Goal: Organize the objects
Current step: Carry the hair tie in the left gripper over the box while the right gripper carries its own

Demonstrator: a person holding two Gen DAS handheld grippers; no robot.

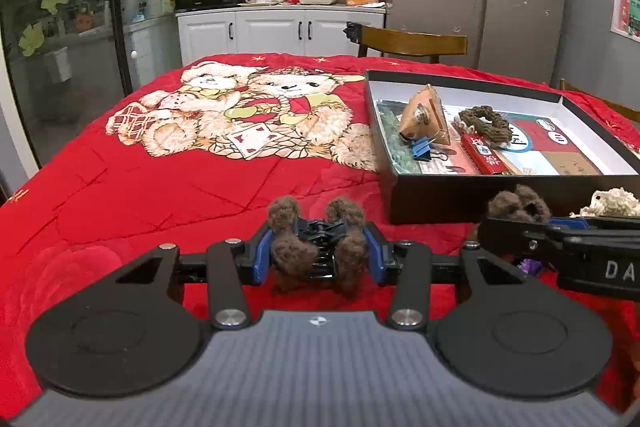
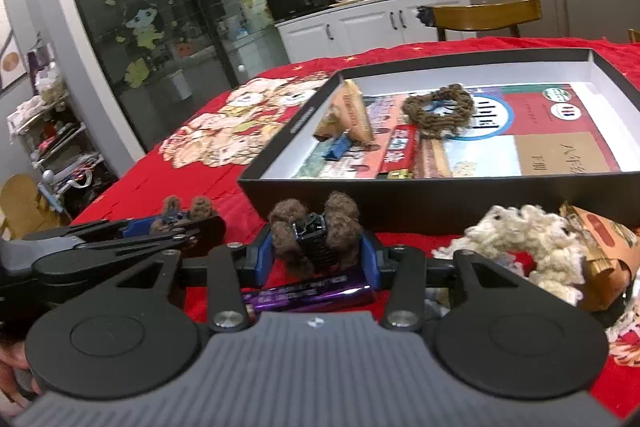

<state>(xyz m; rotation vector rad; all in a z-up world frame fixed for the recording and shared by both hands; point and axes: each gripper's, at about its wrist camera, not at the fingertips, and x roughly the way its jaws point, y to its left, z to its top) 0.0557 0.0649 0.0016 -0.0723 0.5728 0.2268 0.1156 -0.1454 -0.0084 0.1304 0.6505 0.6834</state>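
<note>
My left gripper (image 1: 318, 253) is shut on a brown fuzzy hair claw (image 1: 292, 255), its blue pads pressing both sides. My right gripper (image 2: 316, 253) is shut on a second brown fuzzy hair claw (image 2: 340, 219). Both hover low over the red bear-print blanket (image 1: 160, 187), side by side, just in front of the black box (image 1: 460, 193). In the left wrist view the right gripper (image 1: 520, 217) enters from the right with its claw (image 1: 518, 203). The right wrist view has the left gripper (image 2: 180, 221) at its left.
The box (image 2: 360, 203) holds a brown scrunchie (image 2: 440, 109), a tan packet (image 2: 352, 111), a blue binder clip (image 2: 336, 149), a red bar (image 2: 398, 147) and booklets. On the blanket lie a white fluffy scrunchie (image 2: 520, 247), a purple bar (image 2: 312, 293) and an orange packet (image 2: 604, 247). A wooden chair (image 1: 412, 41) stands behind the table.
</note>
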